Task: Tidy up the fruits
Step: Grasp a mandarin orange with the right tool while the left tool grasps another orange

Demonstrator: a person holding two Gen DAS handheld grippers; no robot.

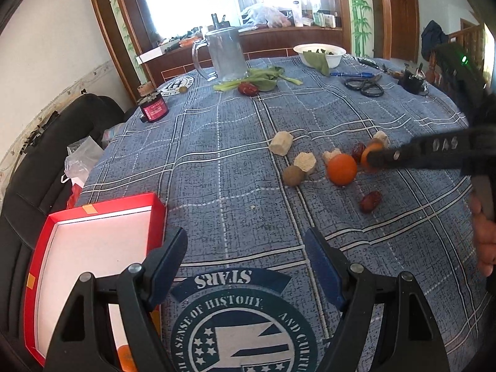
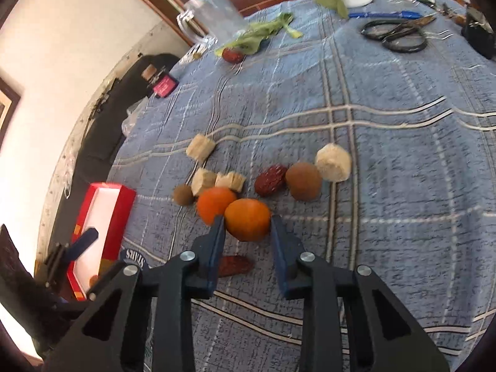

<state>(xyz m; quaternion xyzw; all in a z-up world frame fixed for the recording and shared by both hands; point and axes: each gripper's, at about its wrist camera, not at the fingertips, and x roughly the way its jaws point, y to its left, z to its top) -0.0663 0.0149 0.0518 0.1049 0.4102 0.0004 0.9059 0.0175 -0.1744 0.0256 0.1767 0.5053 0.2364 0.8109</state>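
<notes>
Fruits lie in a cluster on the blue plaid tablecloth (image 2: 387, 161). My right gripper (image 2: 247, 220) stands around an orange (image 2: 247, 219), one finger at each side; contact is not clear. A second orange (image 2: 214, 203) lies just left of it, and shows in the left wrist view (image 1: 342, 169). Red dates (image 2: 270, 180), brown round fruits (image 2: 303, 181) and pale chunks (image 2: 333, 162) lie around. My left gripper (image 1: 245, 245) is open and empty, beside a red box (image 1: 93, 248) with a white inside that holds one orange (image 1: 125, 356).
At the far side stand a glass pitcher (image 1: 228, 54), a white bowl (image 1: 321, 53) with greens, loose leaves (image 1: 263, 77), a date (image 1: 248, 88), scissors (image 1: 365, 85) and a pen (image 1: 353, 74). A red can (image 1: 153, 108) stands near the left edge. A black seat (image 1: 46, 155) is left of the table.
</notes>
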